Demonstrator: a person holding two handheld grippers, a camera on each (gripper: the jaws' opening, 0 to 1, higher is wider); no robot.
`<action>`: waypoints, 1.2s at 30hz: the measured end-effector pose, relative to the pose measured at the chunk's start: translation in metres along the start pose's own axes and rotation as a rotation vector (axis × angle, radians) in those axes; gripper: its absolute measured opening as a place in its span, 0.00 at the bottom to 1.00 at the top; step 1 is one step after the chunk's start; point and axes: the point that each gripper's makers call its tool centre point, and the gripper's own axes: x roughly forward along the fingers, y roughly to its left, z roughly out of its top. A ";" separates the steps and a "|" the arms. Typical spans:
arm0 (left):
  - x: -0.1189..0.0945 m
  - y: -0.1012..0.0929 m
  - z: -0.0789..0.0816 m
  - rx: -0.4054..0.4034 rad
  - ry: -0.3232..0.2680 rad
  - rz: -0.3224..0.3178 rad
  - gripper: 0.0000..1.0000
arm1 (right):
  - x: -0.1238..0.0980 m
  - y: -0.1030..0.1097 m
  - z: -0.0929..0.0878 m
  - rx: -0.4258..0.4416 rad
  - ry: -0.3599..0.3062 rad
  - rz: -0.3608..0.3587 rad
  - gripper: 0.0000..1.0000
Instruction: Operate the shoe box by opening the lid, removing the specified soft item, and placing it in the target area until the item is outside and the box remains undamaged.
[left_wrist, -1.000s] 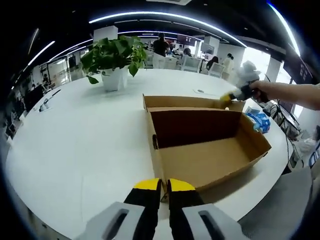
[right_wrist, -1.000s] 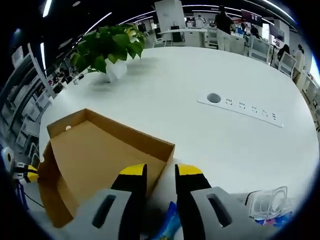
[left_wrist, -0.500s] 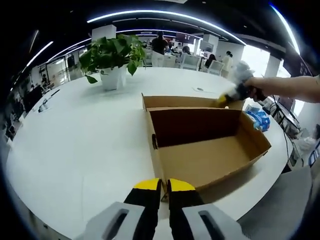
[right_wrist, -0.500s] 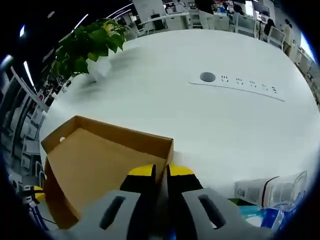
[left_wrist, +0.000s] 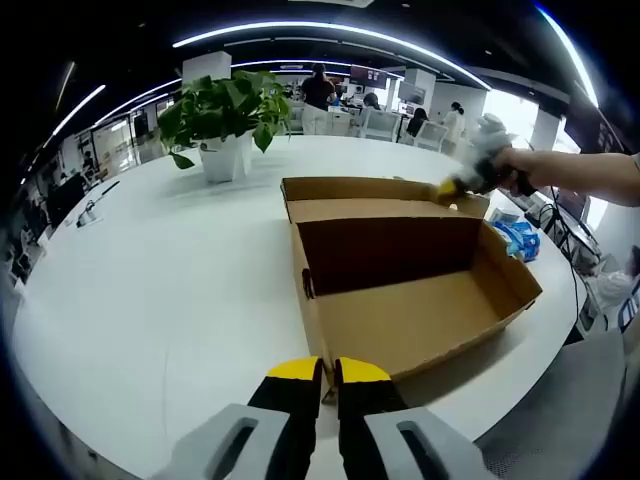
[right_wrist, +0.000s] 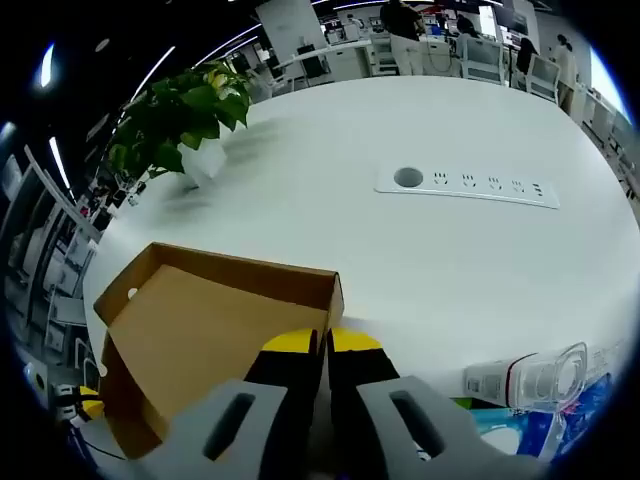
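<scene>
On unmarked shoe box (left_wrist: 400, 290), both claws.

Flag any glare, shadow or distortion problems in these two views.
Left gripper view: the fisheye bends the white table edge, the shoe box back wall is in dark shadow, and a bright window washes out the upper right. Right gripper view: even light on the lid, sockets sharp, rim objects stretched.

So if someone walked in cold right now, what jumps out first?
The open cardboard shoe box on the round white table, its inside bare. The right gripper is shut on the rim of the box lid, which stands open at the far side, while the left gripper pinches the near box wall. Behind, a potted plant, and blue packaging beside the box.
</scene>
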 end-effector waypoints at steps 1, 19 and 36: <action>0.000 0.000 0.000 0.000 0.000 0.001 0.04 | -0.002 0.001 0.002 0.003 -0.007 0.000 0.02; 0.001 -0.001 0.000 0.013 -0.005 0.007 0.04 | -0.036 0.016 0.027 -0.005 -0.124 0.030 0.00; 0.001 -0.002 0.000 0.011 -0.017 0.006 0.04 | -0.073 0.037 0.041 -0.093 -0.222 0.048 0.00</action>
